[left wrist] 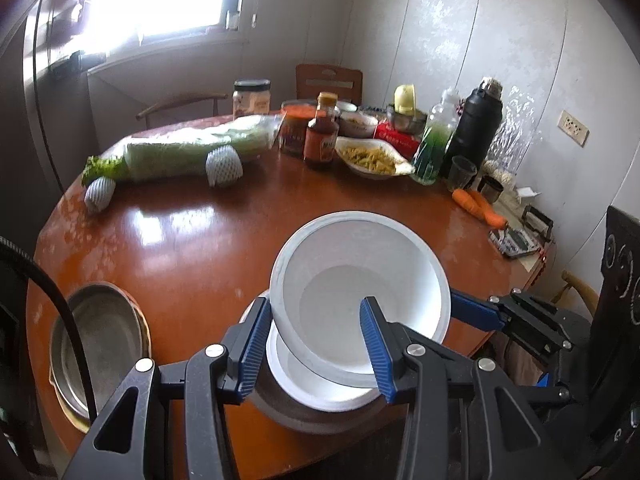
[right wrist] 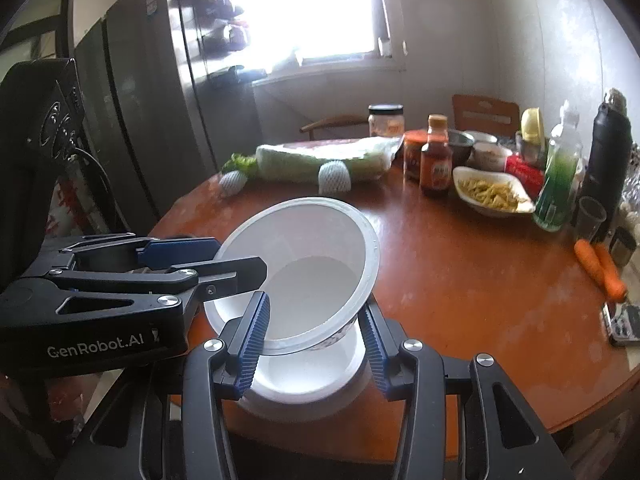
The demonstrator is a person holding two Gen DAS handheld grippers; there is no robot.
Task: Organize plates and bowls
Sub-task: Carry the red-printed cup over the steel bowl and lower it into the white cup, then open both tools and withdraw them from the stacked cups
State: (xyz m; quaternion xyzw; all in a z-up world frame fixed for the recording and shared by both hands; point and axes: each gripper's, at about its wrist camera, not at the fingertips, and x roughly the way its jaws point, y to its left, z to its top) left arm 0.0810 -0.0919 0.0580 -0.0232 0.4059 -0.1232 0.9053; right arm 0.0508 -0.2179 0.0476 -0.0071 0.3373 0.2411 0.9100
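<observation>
Both my grippers, left gripper (left wrist: pixel 316 346) and right gripper (right wrist: pixel 314 338), pinch the tilted white bowl (left wrist: pixel 360 292) over the stack (left wrist: pixel 320 404); next, level it and nest it.

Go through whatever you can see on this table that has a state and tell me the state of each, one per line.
Large white bowl: empty, tilted, gripped at both rims.
Smaller white bowl underneath: upright on the table edge.
Left tool: shut on the large bowl's rim.
Right tool: straddles the rim, grip unclear.
Round metal pan: empty, upright.
White oval dish: full of yellow food.
Brown sauce bottle: capped, upright.
Two carrots: lying flat.
</observation>
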